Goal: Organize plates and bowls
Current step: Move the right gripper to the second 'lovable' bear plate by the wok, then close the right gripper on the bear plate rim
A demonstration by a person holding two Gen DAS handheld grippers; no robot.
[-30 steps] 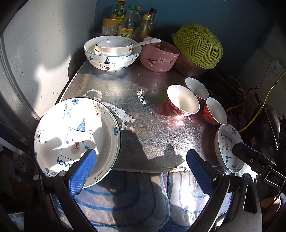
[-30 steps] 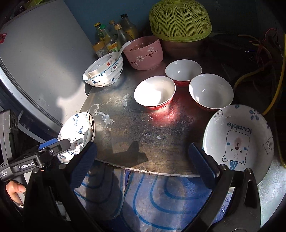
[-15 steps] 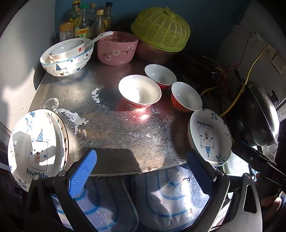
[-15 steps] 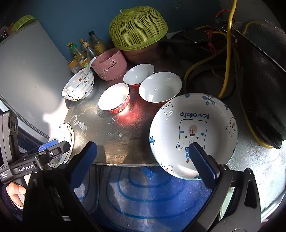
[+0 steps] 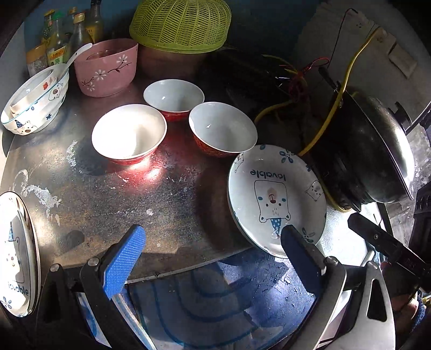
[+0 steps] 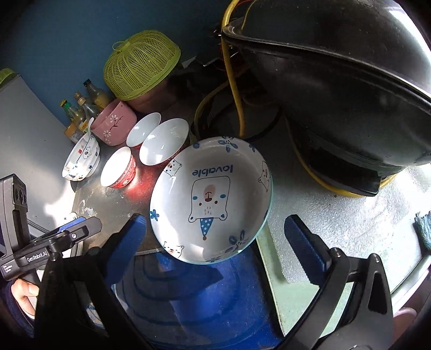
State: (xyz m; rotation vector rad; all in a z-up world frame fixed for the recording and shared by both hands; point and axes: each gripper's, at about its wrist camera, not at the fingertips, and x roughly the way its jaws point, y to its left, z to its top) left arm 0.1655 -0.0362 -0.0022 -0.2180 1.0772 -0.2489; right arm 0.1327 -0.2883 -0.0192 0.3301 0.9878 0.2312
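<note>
A white "lovable" bear plate [image 5: 274,199] lies at the metal table's right front corner, overhanging the edge; it shows large in the right wrist view [image 6: 212,199]. My right gripper [image 6: 215,242] is open, its fingers on either side of the plate's near rim, not touching. My left gripper [image 5: 212,258] is open and empty above the table's front edge, left of that plate. A stack of matching bear plates [image 5: 16,255] sits at the table's left front edge. Three red bowls [image 5: 129,134] [image 5: 173,98] [image 5: 222,129] stand mid-table.
At the back stand a pink flowered bowl [image 5: 107,67], a bear bowl with a smaller bowl and spoon inside [image 5: 35,102], bottles [image 5: 62,35] and a green mesh cover [image 5: 180,24]. A black wok [image 6: 336,80] and yellow cable [image 5: 331,113] lie to the right. A blue barrel [image 6: 194,296] is below.
Both grippers have swung right. The left one has left the plate stack and now faces the table's middle. The right one has closed in on the lone bear plate.
</note>
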